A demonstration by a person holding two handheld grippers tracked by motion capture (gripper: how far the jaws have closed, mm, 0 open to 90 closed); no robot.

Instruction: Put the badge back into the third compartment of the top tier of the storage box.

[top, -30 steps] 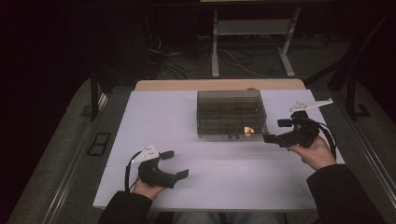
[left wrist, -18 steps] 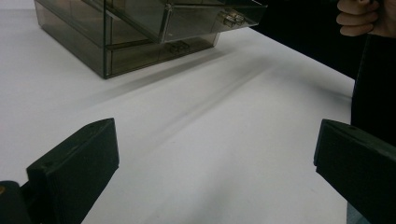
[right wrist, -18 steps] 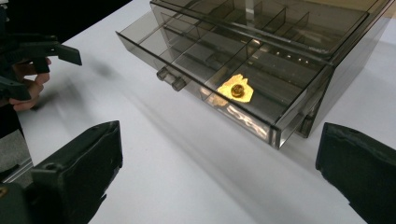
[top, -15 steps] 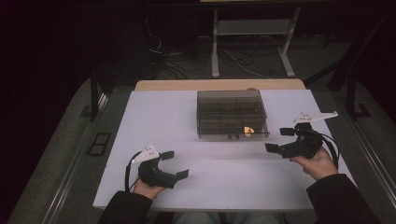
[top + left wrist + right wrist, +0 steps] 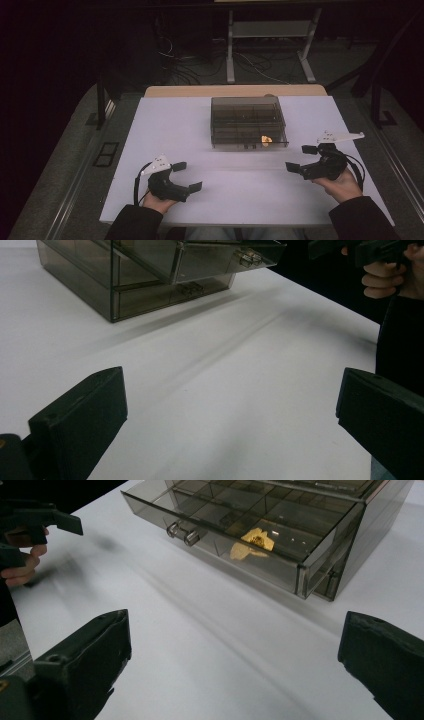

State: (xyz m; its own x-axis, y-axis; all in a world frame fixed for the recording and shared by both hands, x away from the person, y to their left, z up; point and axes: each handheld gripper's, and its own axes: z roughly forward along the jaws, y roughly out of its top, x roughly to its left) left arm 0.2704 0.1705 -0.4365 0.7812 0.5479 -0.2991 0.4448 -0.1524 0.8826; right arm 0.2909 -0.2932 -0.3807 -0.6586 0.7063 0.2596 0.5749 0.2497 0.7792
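Observation:
A smoky see-through drawer box stands at the middle back of the white table. Its upper drawer is slid out a little, with two small knobs on its front. A small yellow object lies in that drawer's right part. My left gripper is open near the front left of the table and holds nothing. My right gripper is open too, in front of and to the right of the box and apart from it. In the left gripper view the box lies far ahead between the wide jaws.
Behind the white top shows a wooden table edge. On the dark floor beyond are a metal stand and loose cables. Grey floor runs along both sides of the table. The person's other hand is at the upper right of the left gripper view.
My right gripper has drawn back from the box's right front corner toward the near right of the table, still open. The left gripper has stayed put.

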